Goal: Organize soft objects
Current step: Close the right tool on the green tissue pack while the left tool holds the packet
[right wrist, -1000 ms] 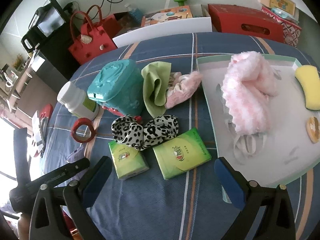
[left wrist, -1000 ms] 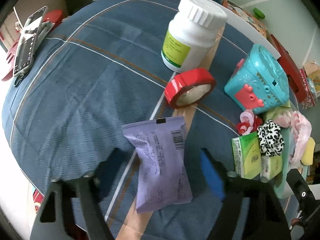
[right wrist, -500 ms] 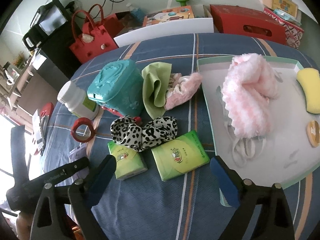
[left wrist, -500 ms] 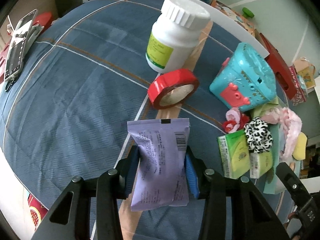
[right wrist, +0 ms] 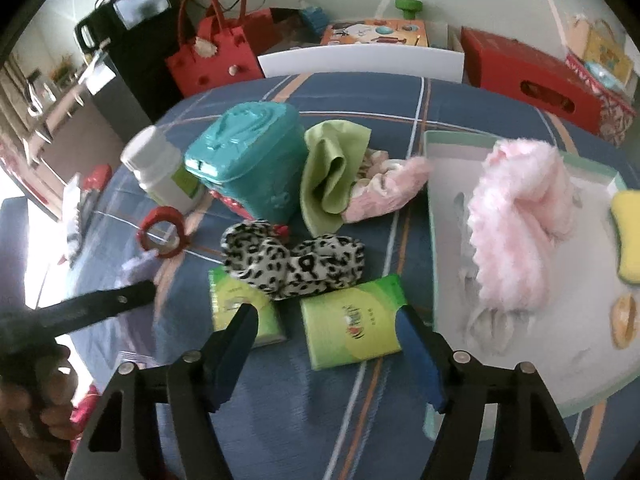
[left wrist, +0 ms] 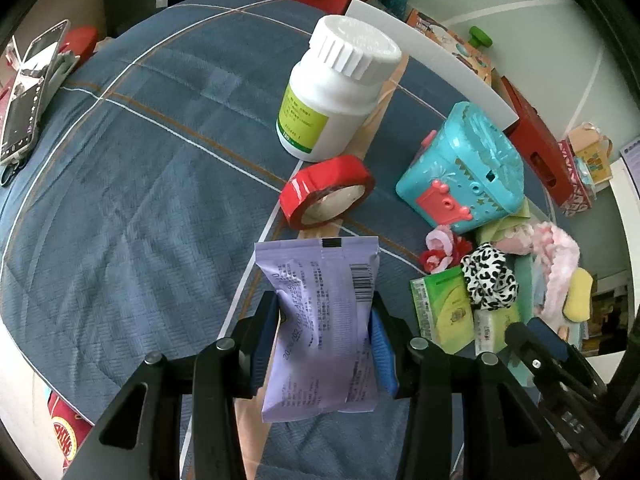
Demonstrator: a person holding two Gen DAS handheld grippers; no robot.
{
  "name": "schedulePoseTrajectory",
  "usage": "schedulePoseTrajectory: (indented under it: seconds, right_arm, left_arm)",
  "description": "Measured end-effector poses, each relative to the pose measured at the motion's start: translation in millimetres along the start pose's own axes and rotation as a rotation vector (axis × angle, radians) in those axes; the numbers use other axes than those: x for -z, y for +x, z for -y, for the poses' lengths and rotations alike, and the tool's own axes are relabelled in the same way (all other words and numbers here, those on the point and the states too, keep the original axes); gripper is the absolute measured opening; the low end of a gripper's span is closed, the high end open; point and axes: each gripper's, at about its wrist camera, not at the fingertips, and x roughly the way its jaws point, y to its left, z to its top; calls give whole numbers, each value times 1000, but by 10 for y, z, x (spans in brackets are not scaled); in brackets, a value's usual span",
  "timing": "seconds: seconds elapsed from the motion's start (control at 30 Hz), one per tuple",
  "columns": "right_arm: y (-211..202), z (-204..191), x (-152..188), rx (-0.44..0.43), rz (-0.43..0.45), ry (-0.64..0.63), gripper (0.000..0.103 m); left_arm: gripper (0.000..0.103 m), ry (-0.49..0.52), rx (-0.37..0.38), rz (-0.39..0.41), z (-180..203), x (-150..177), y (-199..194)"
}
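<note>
Both the left gripper [left wrist: 324, 332] and the right gripper [right wrist: 326, 344] are built of matte black angular arms studded with round silver screw heads, each finger being faced with a blue pad [left wrist: 380, 350], and triangular cut-outs are seen below the screws.

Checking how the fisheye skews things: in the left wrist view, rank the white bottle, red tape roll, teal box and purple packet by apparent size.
1. purple packet, nearest the camera
2. white bottle and teal box, too alike to rank
3. red tape roll
</note>
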Motion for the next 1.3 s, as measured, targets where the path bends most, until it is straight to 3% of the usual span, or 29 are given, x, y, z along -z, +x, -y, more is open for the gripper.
schedulePoseTrajectory:
  seconds: [0.5,0.6,0.73,1.3]
  right_arm:
    - [292,13,-57,87,-51,-79,74]
    - [304,-35,-31,71,-69,-84,74]
    - [288,-59,25,-43,-101,-26,74]
    - [369,-30,-20,17,-122,-15,66]
  left_arm:
    - [45,2,21,9,-18,-27,-23]
    - [45,1,23,7,-33,-27,-20]
    - [45,0,22,7,-50,-26,-15]
    - [45,-11,30,6,-121,-32,-17]
